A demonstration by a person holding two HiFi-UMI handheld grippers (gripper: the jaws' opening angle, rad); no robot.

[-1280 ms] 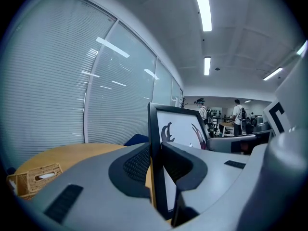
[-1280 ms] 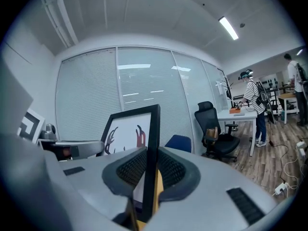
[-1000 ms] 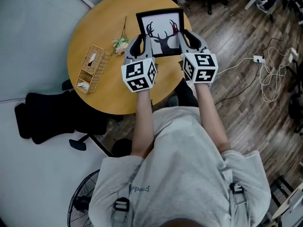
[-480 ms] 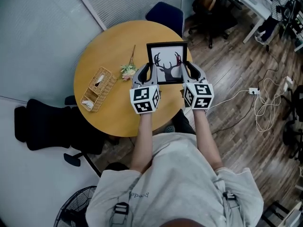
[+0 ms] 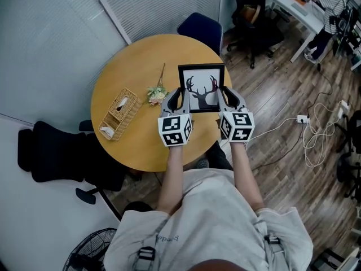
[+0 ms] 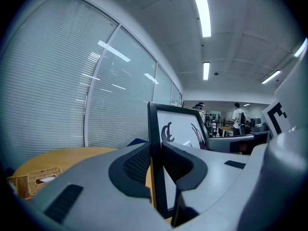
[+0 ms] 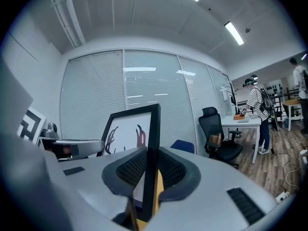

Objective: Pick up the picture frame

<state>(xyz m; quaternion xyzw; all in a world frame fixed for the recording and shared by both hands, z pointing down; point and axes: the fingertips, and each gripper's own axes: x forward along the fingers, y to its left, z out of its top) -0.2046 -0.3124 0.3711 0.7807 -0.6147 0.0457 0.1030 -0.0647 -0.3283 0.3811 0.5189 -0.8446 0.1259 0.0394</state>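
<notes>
Above the right side of the round tabletop [image 5: 130, 66], the frame [image 5: 201, 86] hangs gripped at both sides: the left tool [image 5: 175, 99] pinches its left edge, the right tool [image 5: 224, 97] its right. It appears lifted clear, so the pickup looks essentially done.

Black picture frame [image 5: 201, 89] with dark antler print, yellow-brown table [image 5: 135, 61]

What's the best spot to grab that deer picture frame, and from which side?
Take the picture frame by its thin side bars, near the lower corners, from the person's side. Each bar is narrow and flat, so it slips between jaws: the left gripper and right gripper each clamp one. Two holds likely prevent tilting.
</notes>
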